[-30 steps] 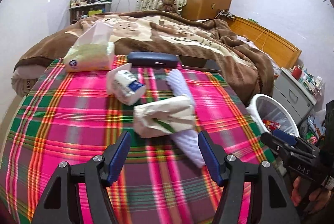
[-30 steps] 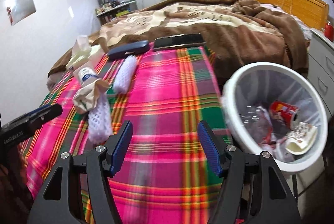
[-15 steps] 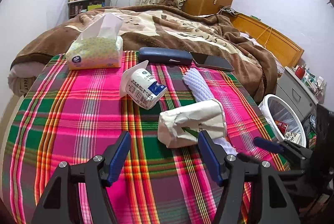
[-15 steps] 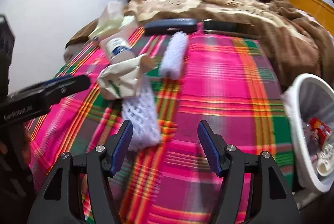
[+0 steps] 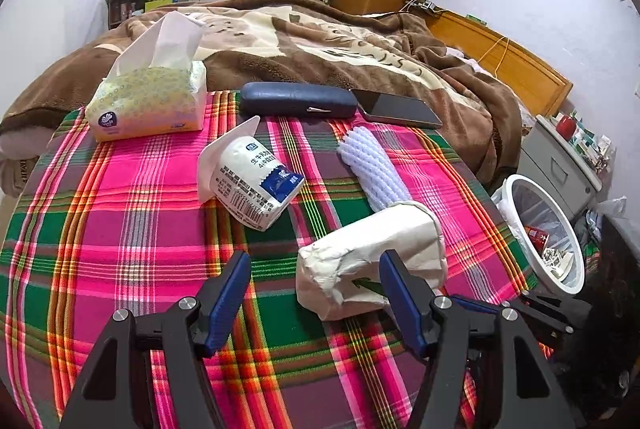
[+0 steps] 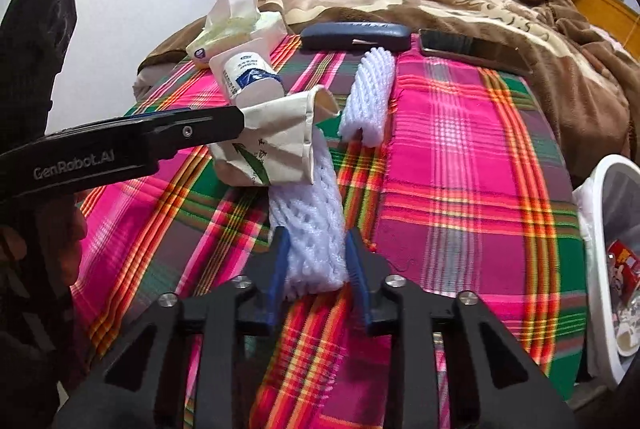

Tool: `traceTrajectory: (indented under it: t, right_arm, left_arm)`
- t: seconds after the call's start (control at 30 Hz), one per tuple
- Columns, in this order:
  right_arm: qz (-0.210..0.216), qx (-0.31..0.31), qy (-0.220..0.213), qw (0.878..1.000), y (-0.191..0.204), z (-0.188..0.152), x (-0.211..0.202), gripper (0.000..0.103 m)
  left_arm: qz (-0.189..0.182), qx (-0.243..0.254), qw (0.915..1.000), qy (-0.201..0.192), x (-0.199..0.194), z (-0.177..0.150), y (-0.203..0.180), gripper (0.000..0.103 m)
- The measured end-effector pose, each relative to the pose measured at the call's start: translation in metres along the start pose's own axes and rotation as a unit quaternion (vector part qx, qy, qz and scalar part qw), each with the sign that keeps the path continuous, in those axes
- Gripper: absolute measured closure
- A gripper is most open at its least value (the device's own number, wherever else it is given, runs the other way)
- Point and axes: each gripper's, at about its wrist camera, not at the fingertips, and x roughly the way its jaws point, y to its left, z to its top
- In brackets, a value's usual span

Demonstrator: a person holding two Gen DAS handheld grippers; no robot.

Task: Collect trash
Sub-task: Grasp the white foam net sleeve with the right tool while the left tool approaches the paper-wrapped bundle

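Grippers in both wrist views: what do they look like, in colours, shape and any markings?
Both are alike: angular black frames with silver screw heads and two blue-padded fingers. The left gripper shows this in its own view; seen side-on from the right wrist, its black body carries pale "GenRobot.AI" lettering. The right gripper has the same black frame and blue pads. No cables show, and no sleeve can be made out.

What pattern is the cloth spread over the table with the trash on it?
The cloth is a plaid of bright pink and green with orange and white stripes, clearest in the left wrist view.
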Motion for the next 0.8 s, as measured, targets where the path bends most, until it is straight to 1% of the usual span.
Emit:
traceTrajectory:
  t: [0.1, 0.23, 0.33, 0.43, 0.57, 0.67, 0.77, 0.8]
  right_arm:
    - [-0.009, 0.01, -0.002, 1.0, -0.005, 0.001, -0.002, 0.08]
    - [-0.01, 0.021, 0.0, 1.0, -0.013, 0.001, -0.005, 0.081]
    - [-0.034, 0.023, 0.003, 0.999, -0.017, 0.001, -0.011, 0.081]
    - [-0.073, 0.018, 0.004, 0.997, -0.023, -0.002, -0.018, 0.081]
    - [-0.076, 0.041, 0.008, 0.996, -0.04, -0.008, -0.025, 0.081]
    - [-0.085, 0.055, 0.008, 0.995, -0.051, -0.012, -0.027, 0.081]
    - [-0.087, 0.067, 0.008, 0.994, -0.058, -0.013, -0.027, 0.081]
    - [-0.086, 0.068, 0.008, 0.994, -0.059, -0.013, -0.027, 0.081]
  left_arm:
    - [-0.01, 0.006, 0.9999, 0.002, 0.004, 0.002, -0.004, 0.037]
    - [-0.01, 0.015, 0.9996, 0.021, 0.018, 0.003, -0.009, 0.037]
    - [-0.012, 0.023, 0.9993, 0.025, 0.023, 0.002, -0.015, 0.037]
    - [-0.008, 0.027, 0.9992, 0.03, 0.028, 0.002, -0.018, 0.037]
    - [-0.006, 0.034, 0.9991, 0.026, 0.029, 0.004, -0.022, 0.037]
    - [-0.014, 0.061, 0.9979, 0.015, 0.027, 0.006, -0.033, 0.037]
    - [-0.03, 0.085, 0.9956, 0.025, 0.031, 0.009, -0.04, 0.036]
    - [-0.03, 0.097, 0.9943, 0.032, 0.034, 0.01, -0.043, 0.036]
